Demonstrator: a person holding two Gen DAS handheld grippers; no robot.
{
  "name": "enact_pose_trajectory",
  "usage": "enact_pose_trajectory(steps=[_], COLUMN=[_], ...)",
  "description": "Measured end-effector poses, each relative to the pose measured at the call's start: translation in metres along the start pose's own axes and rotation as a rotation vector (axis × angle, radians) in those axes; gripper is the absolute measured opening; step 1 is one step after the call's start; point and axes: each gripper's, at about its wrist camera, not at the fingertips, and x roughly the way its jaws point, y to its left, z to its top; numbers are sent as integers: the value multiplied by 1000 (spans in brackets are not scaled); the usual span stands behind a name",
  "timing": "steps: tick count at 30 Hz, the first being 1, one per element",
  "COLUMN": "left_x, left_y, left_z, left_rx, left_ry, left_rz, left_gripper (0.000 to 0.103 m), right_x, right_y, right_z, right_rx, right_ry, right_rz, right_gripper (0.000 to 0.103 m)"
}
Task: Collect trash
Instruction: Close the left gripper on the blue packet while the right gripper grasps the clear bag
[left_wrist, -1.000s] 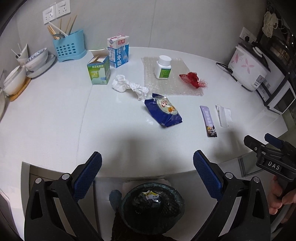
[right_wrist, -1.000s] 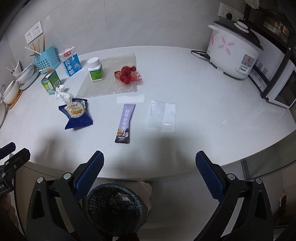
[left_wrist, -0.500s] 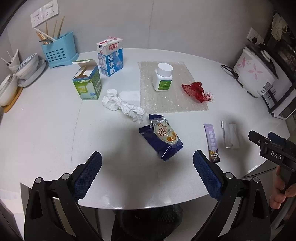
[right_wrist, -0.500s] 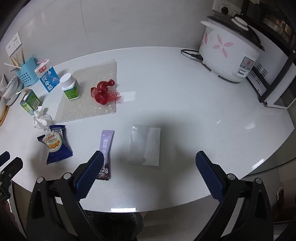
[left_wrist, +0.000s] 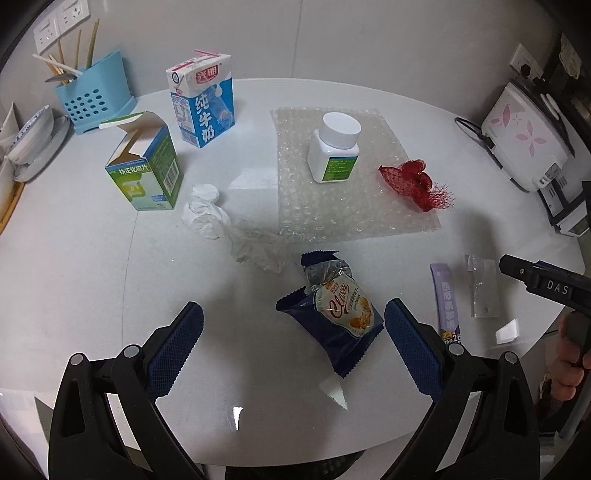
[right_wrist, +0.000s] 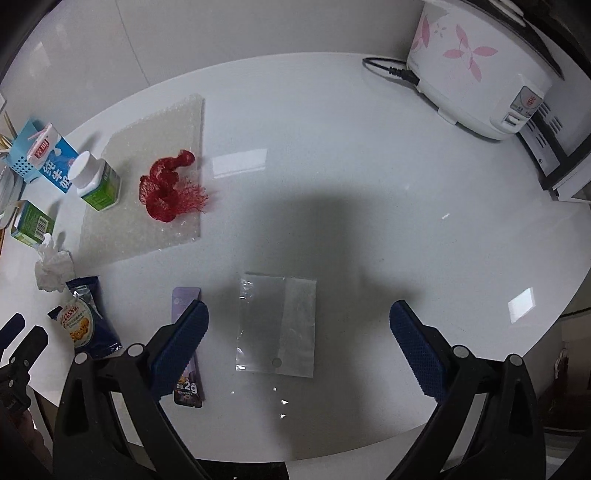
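Trash lies on a white round table (left_wrist: 74, 266). My left gripper (left_wrist: 293, 347) is open and empty above a dark blue snack wrapper (left_wrist: 332, 325), which also shows in the right wrist view (right_wrist: 86, 325). My right gripper (right_wrist: 297, 339) is open and empty over a clear plastic bag (right_wrist: 277, 328), with a purple sachet (right_wrist: 186, 373) under its left finger. A crumpled white tissue (left_wrist: 207, 216), a red mesh net (left_wrist: 413, 182) and a bubble wrap sheet (left_wrist: 354, 218) lie further back.
A white pill bottle (left_wrist: 334, 151), a green carton (left_wrist: 144, 166), a blue milk carton (left_wrist: 203, 103) and a blue utensil holder (left_wrist: 92, 99) stand at the back. A rice cooker (right_wrist: 480, 62) stands far right. Stacked bowls (left_wrist: 29, 136) sit far left.
Both grippers have moved forward over the table and lower towards the trash. The bin under the table edge has dropped out of sight. Both stay open.
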Motion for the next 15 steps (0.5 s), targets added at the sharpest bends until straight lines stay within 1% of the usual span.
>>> enact_pose_trajectory(steps=[5, 8, 11, 12, 14, 15], left_x=[22, 34, 42, 44, 48, 50], left_y=[-4, -6, -10, -12, -13, -14], left_z=[3, 4, 4, 4, 4, 4], left_rx=[5, -6, -1, 0, 0, 0], left_ry=[42, 74, 92, 99, 114, 122], left_rz=[2, -6, -6, -6, -12, -16], left_gripper=[95, 93, 89, 86, 77, 69], right_x=[19, 27, 32, 34, 39, 41], right_y=[8, 11, 16, 17, 18, 18], right_z=[5, 5, 5, 4, 4, 4], right_rx=[-3, -5, -8, -7, -6, -2], right_ry=[70, 109, 136, 146, 166, 175], right_rz=[7, 3, -6, -10, -23, -26], right_gripper=[88, 85, 81, 80, 73, 71])
